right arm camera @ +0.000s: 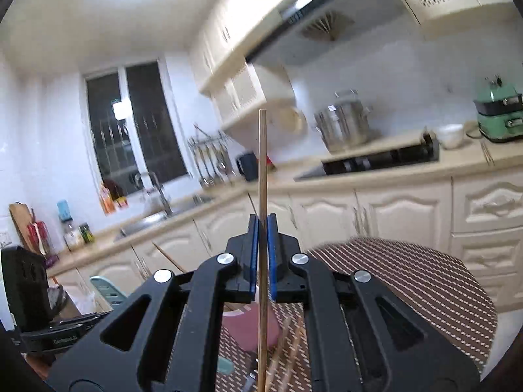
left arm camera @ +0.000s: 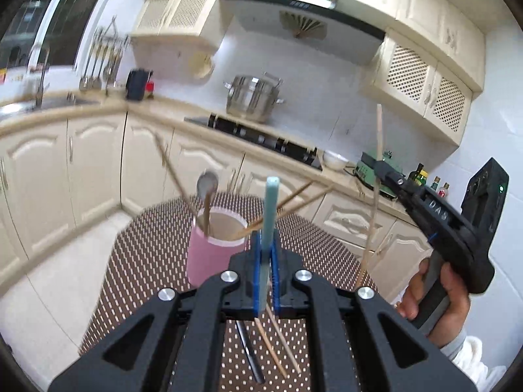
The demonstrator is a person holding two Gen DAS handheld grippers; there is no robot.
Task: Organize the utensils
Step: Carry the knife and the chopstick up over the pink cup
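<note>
Here the kitchen fills both wrist views: cream cabinets [left arm camera: 98,163] run along two walls under a beige counter [left arm camera: 153,101], with a range hood [left arm camera: 300,9] at twelve o'clock in the left wrist view. Beneath the hood a black cooktop [left arm camera: 261,137] carries a large steel pot [left arm camera: 253,98]. A sink [left arm camera: 39,106] with its tap sits at ten o'clock, a rack of hanging ladles [left arm camera: 101,62] just beside it. At three o'clock on the counter stand a green appliance [left arm camera: 371,170], a white bowl [left arm camera: 335,159] and a few bottles [left arm camera: 421,174].

Nearer in, a round table under a brown dotted mat [left arm camera: 157,254] takes the lower middle. On it a pink cup [left arm camera: 212,254] stands upright, holding a metal spoon [left arm camera: 207,184] bowl-up and several wooden chopsticks [left arm camera: 287,204] that lean out toward two o'clock and eleven o'clock. More chopsticks [left arm camera: 278,343] and a dark utensil [left arm camera: 250,352] lie flat on the mat at six o'clock, under the tool.

The left gripper [left arm camera: 265,261] is clamped on a pale blue utensil handle [left arm camera: 270,209] that stands nearly upright just in front of the cup. The right gripper [right arm camera: 261,254] is closed on a single wooden chopstick [right arm camera: 262,170], held vertical; in the left wrist view it sits at three o'clock, carried by a hand [left arm camera: 434,297].
</note>
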